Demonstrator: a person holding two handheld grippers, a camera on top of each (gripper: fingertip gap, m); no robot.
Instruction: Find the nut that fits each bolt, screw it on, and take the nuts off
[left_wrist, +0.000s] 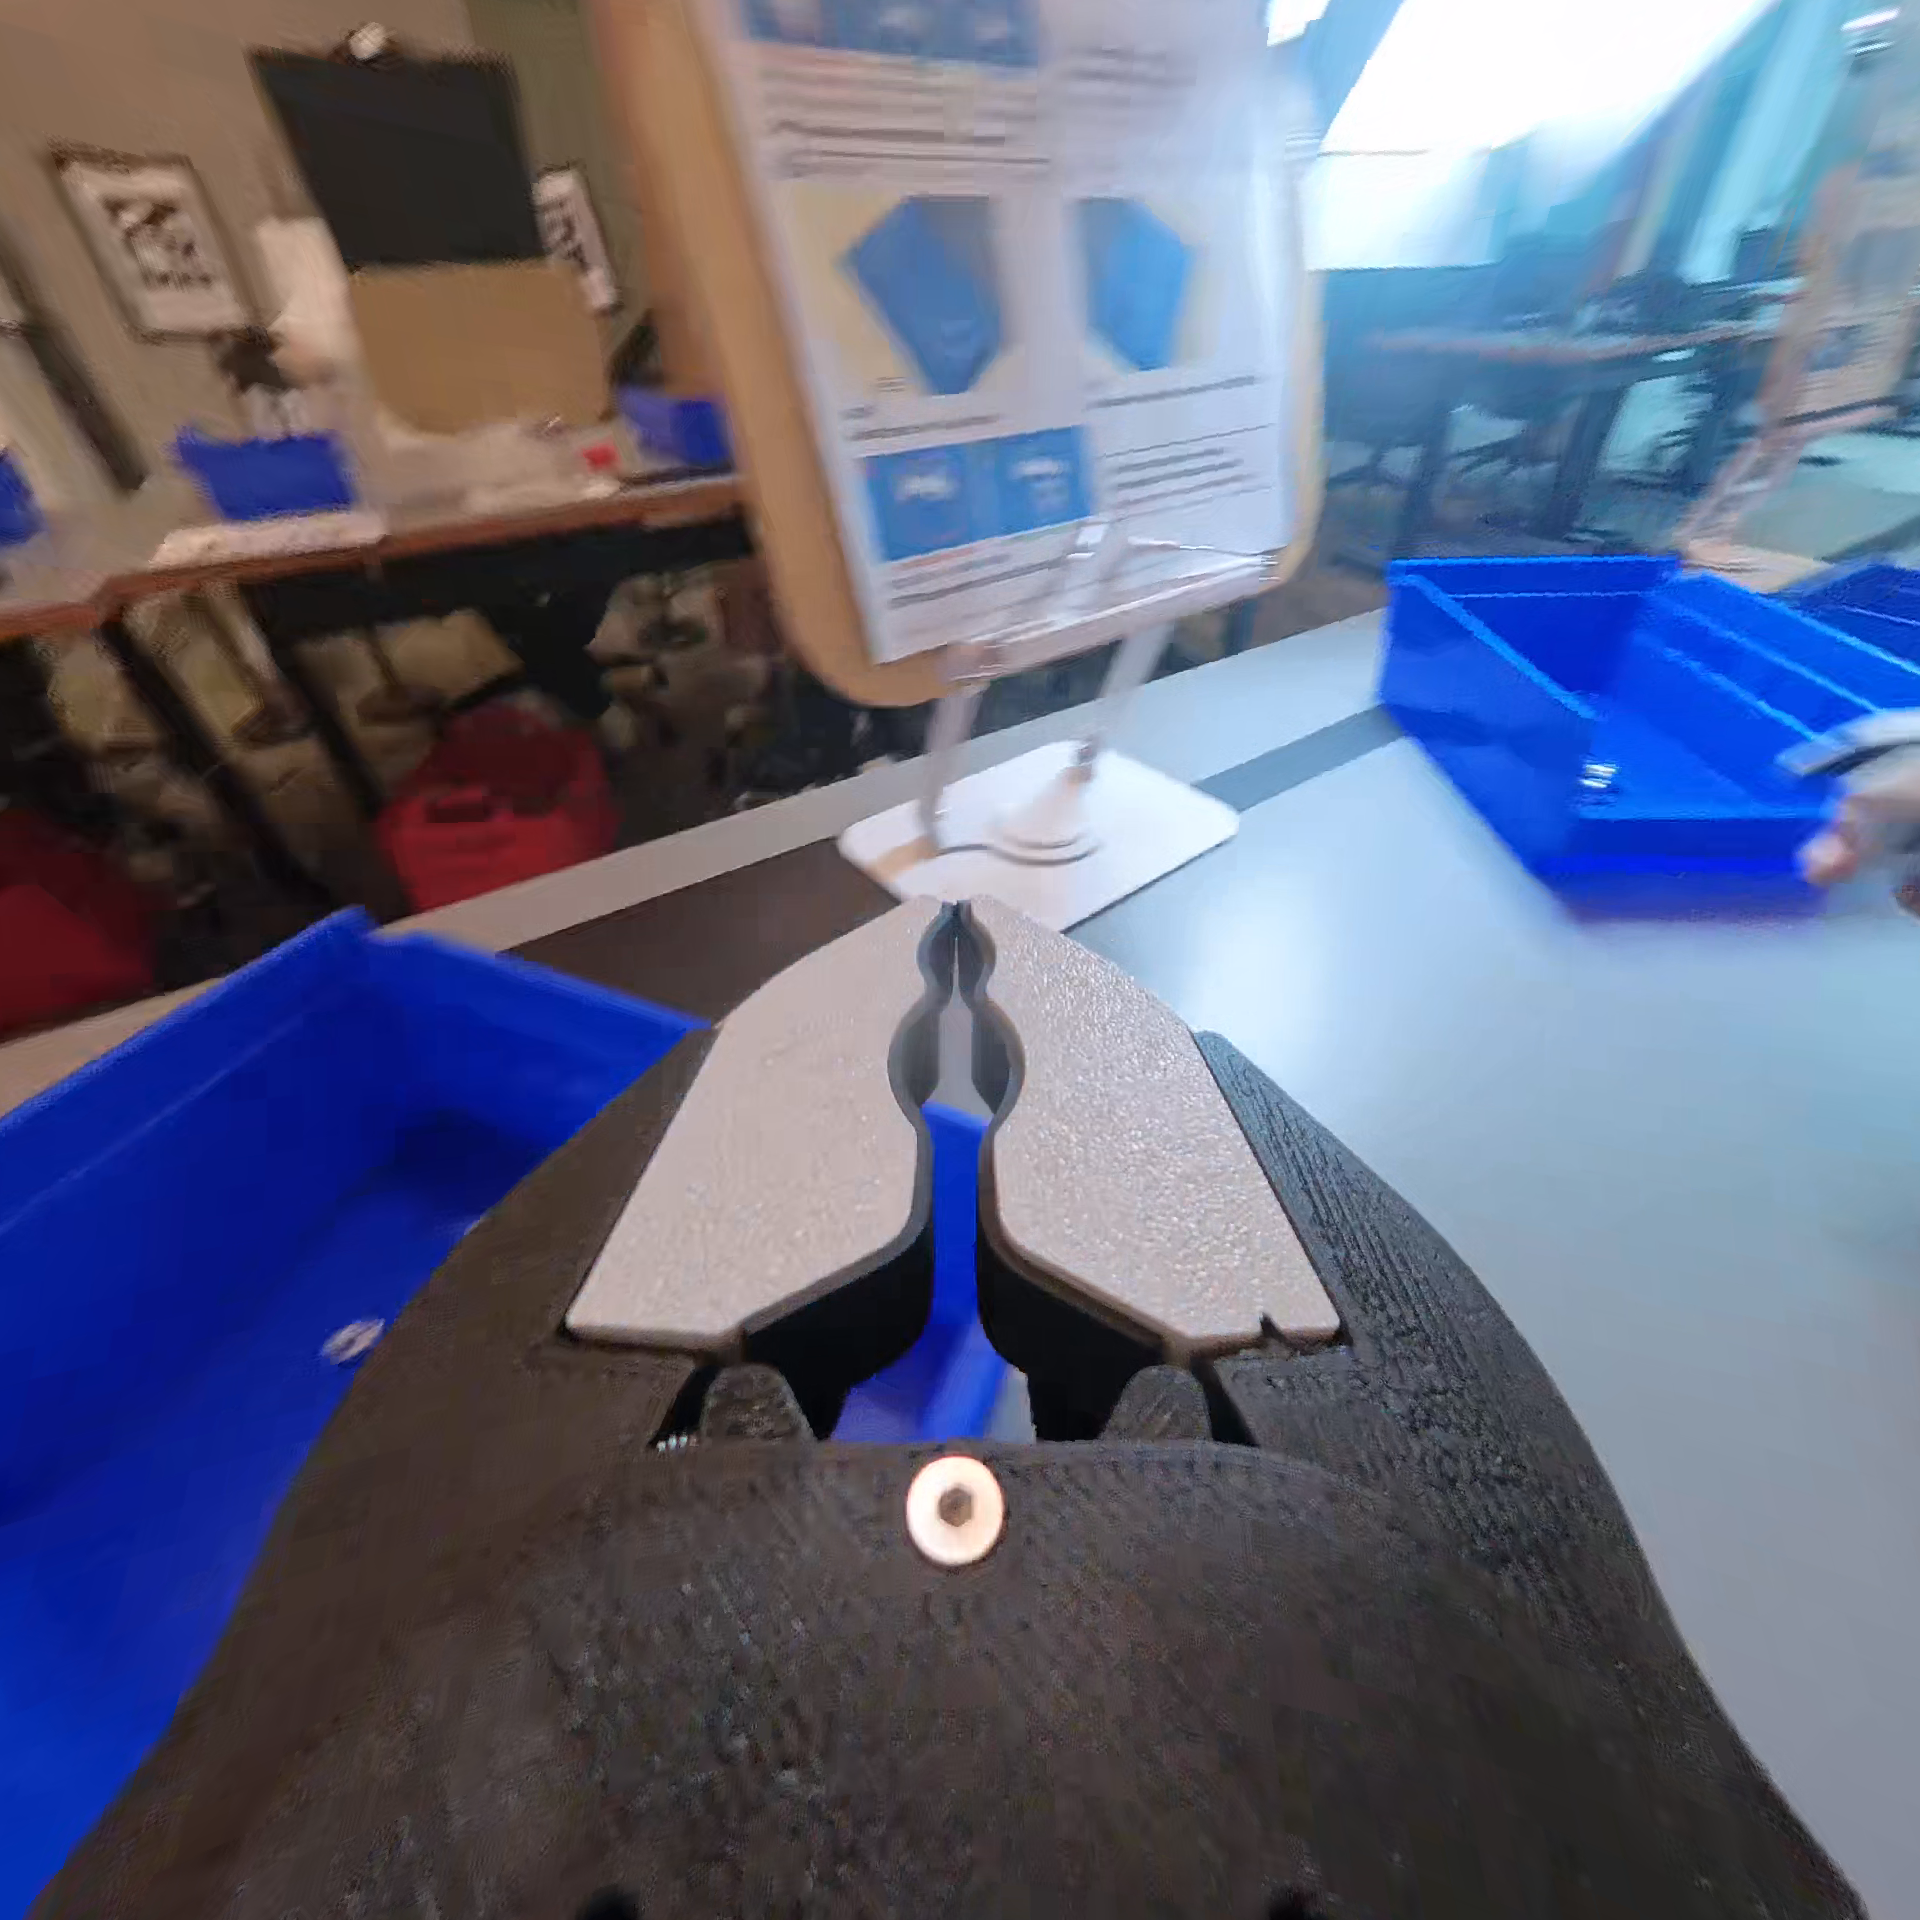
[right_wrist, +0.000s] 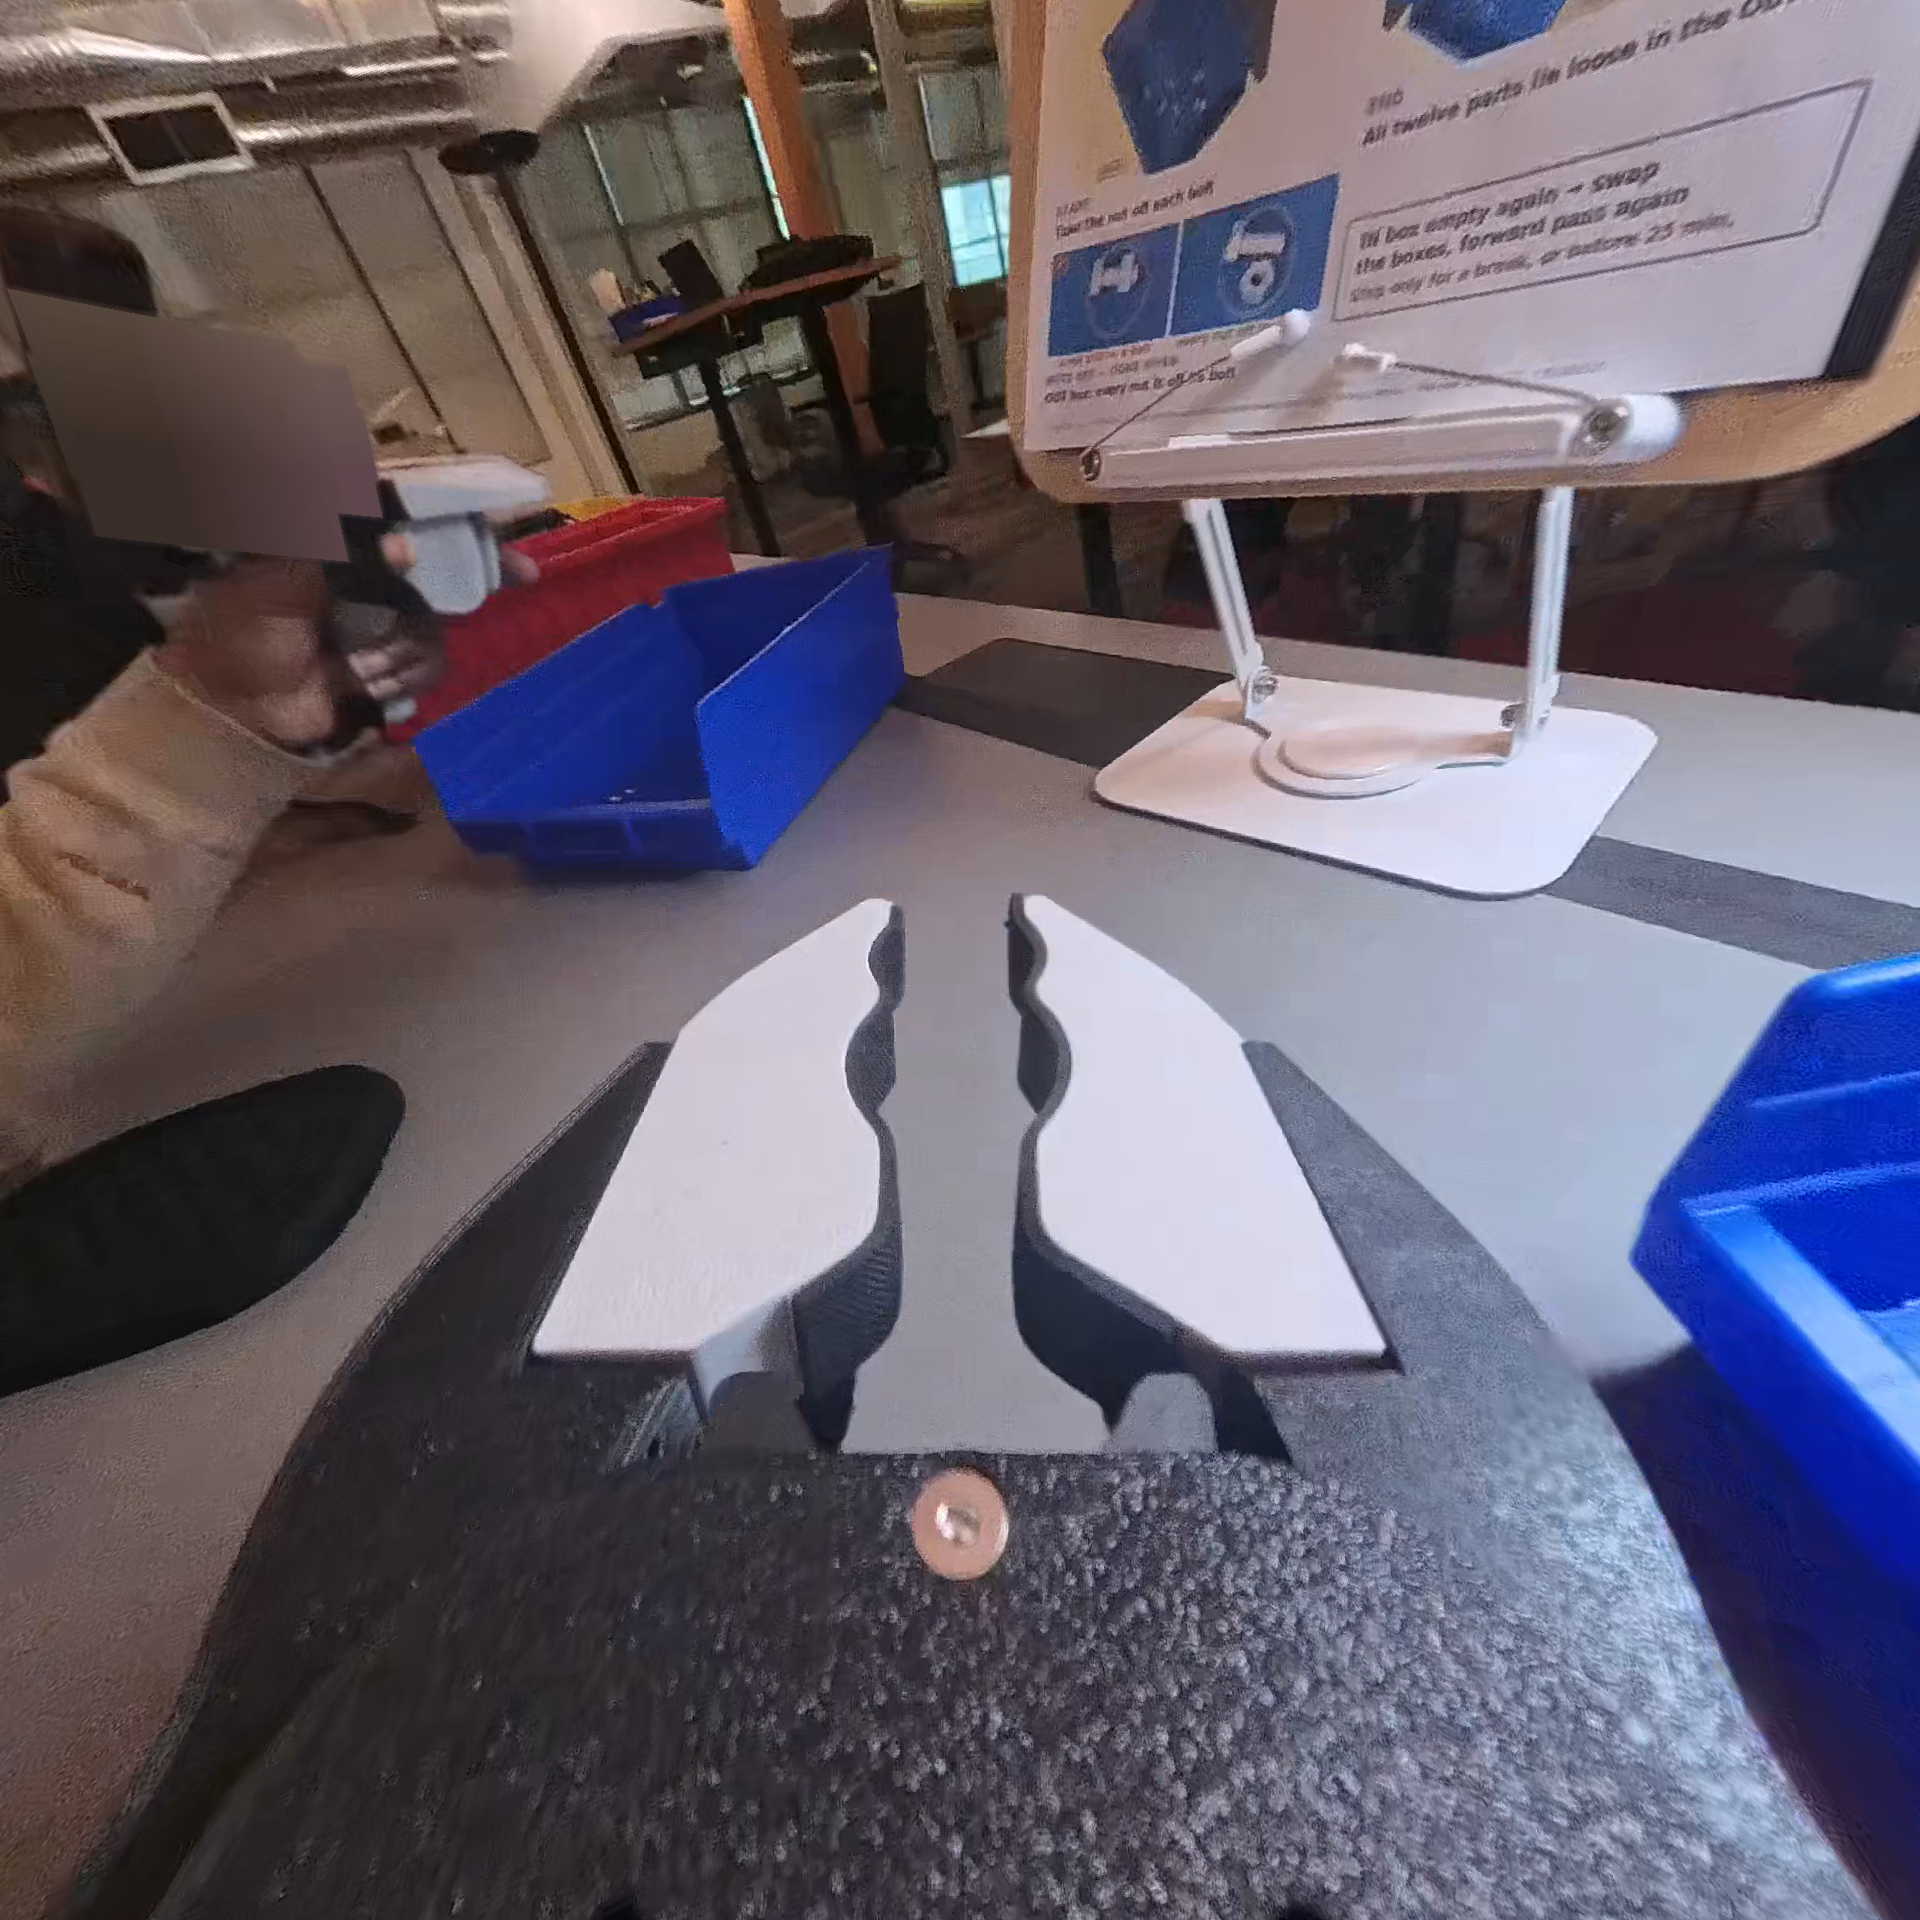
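Neither tool is holding anything, the left tool (left_wrist: 954, 914) riding closed above a blue bin (left_wrist: 208, 1143), the right tool (right_wrist: 954, 914) hovering part-open over the bench (right_wrist: 1351, 1039); next, fetching a bolt

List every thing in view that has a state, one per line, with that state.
Left gripper: fingers shut, nothing between them, above a blue bin.
Right gripper: fingers open, empty, over bare table.
Left blue bin: upright, a few small metal parts inside.
Right blue bin: upright, one small metal part visible.
Instruction board: propped up on its white stand.
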